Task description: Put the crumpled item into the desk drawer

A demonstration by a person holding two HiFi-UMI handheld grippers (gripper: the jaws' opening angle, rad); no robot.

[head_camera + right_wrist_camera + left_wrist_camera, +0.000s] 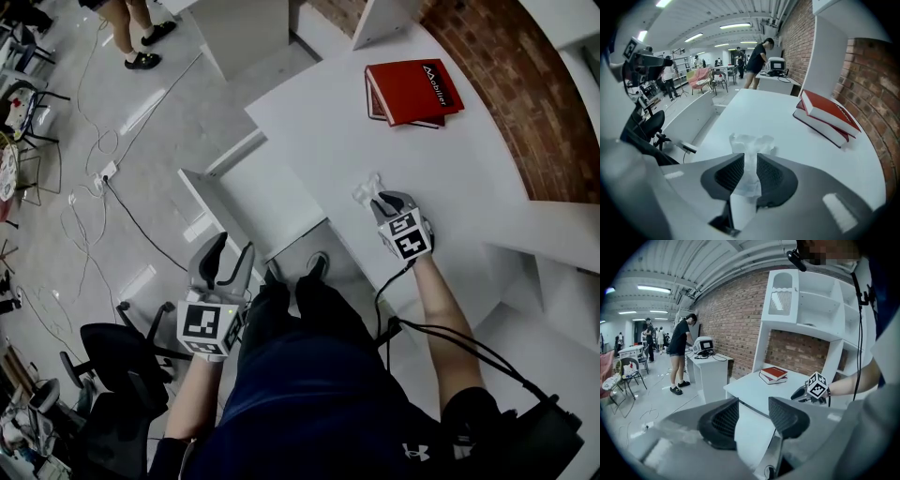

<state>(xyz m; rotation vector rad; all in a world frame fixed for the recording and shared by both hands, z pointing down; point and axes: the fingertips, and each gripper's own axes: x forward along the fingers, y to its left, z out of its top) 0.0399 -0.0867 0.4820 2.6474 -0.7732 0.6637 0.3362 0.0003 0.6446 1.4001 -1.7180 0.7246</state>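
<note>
Now the right gripper (750, 163) has its fingers pinching the crumpled item (751, 142) on the desk (787, 133); the left gripper (753, 409) fingers are spread, nothing between.

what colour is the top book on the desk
The top book is red, clearest in the right gripper view.

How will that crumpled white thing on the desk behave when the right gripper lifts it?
Probably very light and soft: the crumpled item looks like thin, translucent tissue and narrows where the right gripper pinches it. It should squash rather than slip or roll. Its loose end, flaring beyond the jaws, may flop.
</note>
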